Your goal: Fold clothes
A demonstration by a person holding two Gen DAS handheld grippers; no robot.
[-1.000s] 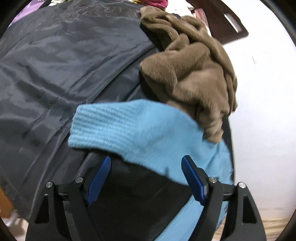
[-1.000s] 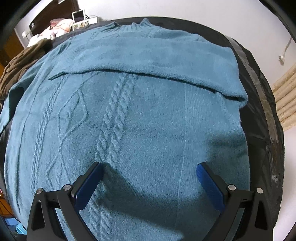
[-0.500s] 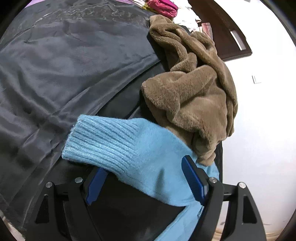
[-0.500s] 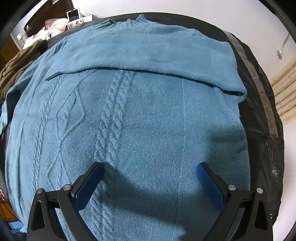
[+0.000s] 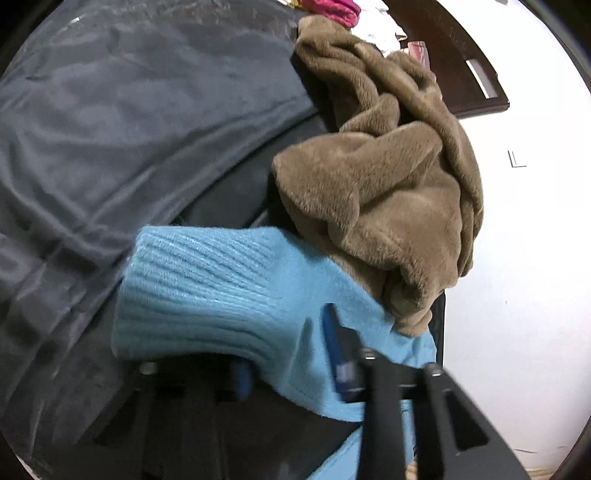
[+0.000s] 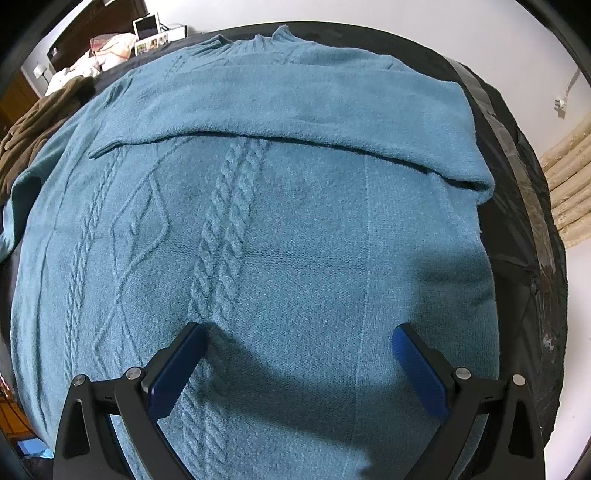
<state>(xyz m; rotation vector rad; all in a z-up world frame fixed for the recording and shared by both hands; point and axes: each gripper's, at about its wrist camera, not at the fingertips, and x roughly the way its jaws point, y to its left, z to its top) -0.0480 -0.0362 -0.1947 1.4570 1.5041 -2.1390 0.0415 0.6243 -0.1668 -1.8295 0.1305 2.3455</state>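
Observation:
A blue cable-knit sweater (image 6: 295, 221) lies flat on the black-covered table (image 6: 517, 229), one sleeve (image 6: 295, 107) folded across its chest. My right gripper (image 6: 295, 354) hovers open just above its lower part, with nothing between the fingers. In the left wrist view the other sleeve's ribbed cuff (image 5: 207, 288) lies beside a brown fleece garment (image 5: 380, 184). My left gripper (image 5: 291, 365) is closing, its blue pads pinching the sleeve just behind the cuff. The left pad is partly hidden under the knit.
A dark grey jacket (image 5: 110, 129) is spread out beyond the cuff. The brown fleece (image 6: 33, 125) lies bunched at the sweater's left edge. A dark wooden cabinet (image 5: 461, 66) and pink cloth (image 5: 332, 7) are behind it. White floor (image 5: 524, 258) lies past the table's edge.
My left gripper's jaws have drawn together onto the sleeve, which had lain loose between wide-open fingers. The right gripper has drifted slightly over the sweater and stays open.

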